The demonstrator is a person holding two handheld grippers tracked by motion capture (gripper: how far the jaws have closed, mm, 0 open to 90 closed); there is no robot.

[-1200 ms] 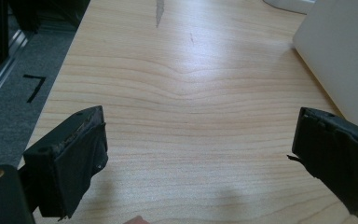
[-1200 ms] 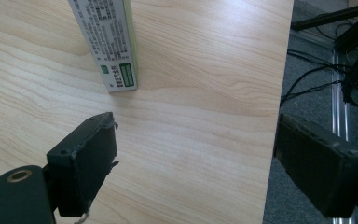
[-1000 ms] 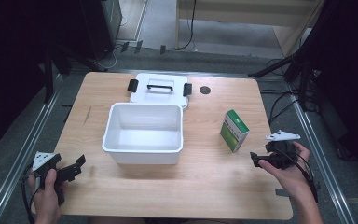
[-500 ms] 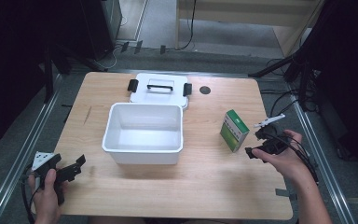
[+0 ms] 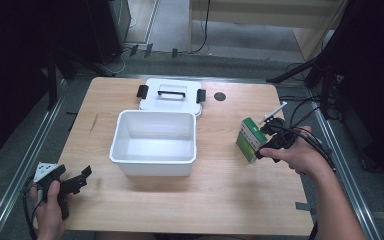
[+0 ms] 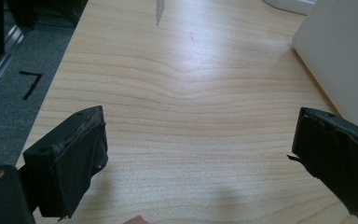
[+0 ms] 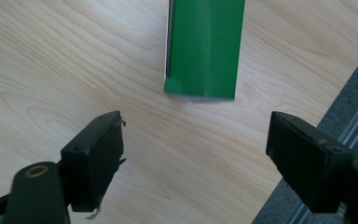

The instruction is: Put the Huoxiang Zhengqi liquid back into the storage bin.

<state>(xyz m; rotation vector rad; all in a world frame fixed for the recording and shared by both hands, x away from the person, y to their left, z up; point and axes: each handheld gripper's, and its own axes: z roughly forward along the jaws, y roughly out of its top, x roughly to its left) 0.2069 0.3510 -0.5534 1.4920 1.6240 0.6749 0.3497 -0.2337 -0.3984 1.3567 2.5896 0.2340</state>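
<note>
A small green and white box stands upright on the wooden table, right of the white bin. My right gripper is just beside it on its right, jaws open. In the right gripper view the green box stands a little beyond the open jaws, nothing between them. My left gripper rests open near the table's front left corner. The left gripper view shows bare wood between its jaws, and the bin's wall at the right.
The bin's white lid with black latches lies behind the bin. A dark round hole marks the table's back right. Cables trail off the right edge, near a metal rail. Dark stands rise at both back sides.
My right gripper has moved left and forward from the table's right edge up to the green box. The left gripper has hardly moved.
</note>
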